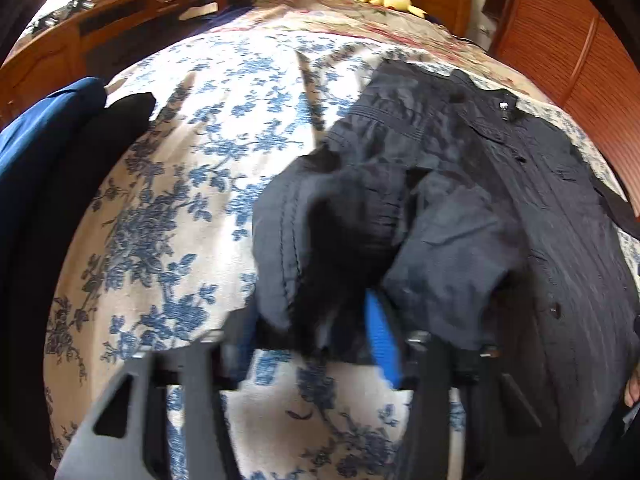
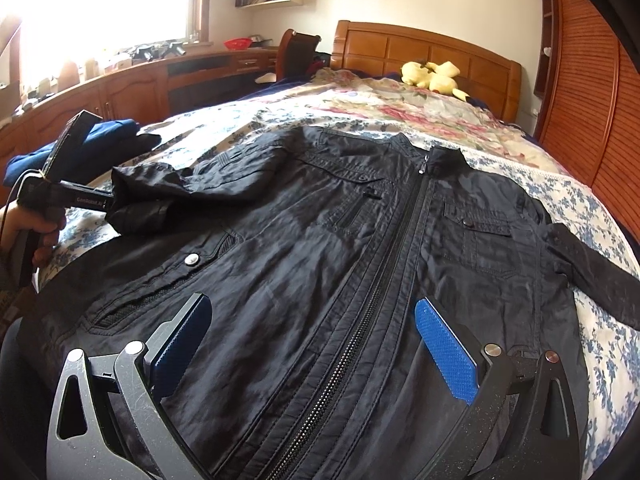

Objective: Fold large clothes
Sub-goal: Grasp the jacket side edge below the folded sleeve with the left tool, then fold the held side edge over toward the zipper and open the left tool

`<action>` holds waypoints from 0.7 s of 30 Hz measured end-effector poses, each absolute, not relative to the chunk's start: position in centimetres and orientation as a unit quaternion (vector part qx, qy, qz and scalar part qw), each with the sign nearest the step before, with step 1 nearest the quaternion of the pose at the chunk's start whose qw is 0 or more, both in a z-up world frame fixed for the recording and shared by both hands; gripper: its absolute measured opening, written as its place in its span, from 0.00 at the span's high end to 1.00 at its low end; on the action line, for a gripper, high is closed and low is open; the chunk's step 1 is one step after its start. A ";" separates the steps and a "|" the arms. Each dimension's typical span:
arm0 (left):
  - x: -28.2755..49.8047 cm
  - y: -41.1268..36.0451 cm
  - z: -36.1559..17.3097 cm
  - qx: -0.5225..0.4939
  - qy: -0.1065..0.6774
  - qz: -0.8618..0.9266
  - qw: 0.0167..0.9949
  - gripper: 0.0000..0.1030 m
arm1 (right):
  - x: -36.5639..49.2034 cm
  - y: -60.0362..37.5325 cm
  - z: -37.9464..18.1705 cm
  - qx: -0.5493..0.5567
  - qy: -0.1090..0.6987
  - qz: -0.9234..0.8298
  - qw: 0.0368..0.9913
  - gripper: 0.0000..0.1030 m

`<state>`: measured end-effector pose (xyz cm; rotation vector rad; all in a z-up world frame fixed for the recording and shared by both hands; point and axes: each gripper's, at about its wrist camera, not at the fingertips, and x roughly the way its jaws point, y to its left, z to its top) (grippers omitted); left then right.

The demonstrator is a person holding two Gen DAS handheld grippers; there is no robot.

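Note:
A black zip-up jacket (image 2: 360,248) lies face up on the bed, collar toward the headboard. My left gripper (image 1: 316,320) is shut on the jacket's left sleeve cuff (image 1: 320,248) and holds it lifted over the bedspread; it also shows in the right wrist view (image 2: 108,204) at the left. My right gripper (image 2: 312,340) is open, hovering just above the jacket's lower front, its blue pads (image 2: 444,348) either side of the zipper (image 2: 360,320). The jacket's right sleeve (image 2: 592,268) lies spread out to the right.
The bed has a blue floral bedspread (image 1: 180,220) and a wooden headboard (image 2: 424,48) with a yellow plush toy (image 2: 432,74). Folded blue and black clothes (image 1: 52,140) lie at the bed's left edge. A wooden desk (image 2: 160,80) is on the left, a slatted wardrobe (image 2: 592,100) on the right.

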<state>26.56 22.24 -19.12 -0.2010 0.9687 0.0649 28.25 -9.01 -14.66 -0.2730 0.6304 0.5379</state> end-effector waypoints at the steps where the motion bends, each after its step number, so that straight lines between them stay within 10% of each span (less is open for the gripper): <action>1: 26.6 22.0 -18.8 -0.093 0.465 0.031 0.880 0.79 | 28.2 -9.1 -14.6 -0.132 0.304 0.260 0.907 0.00; 21: 31.8 -0.5 -1.0 0.050 0.324 -0.092 0.940 0.94 | 28.1 -19.1 -12.2 -0.075 0.284 0.217 0.931 0.00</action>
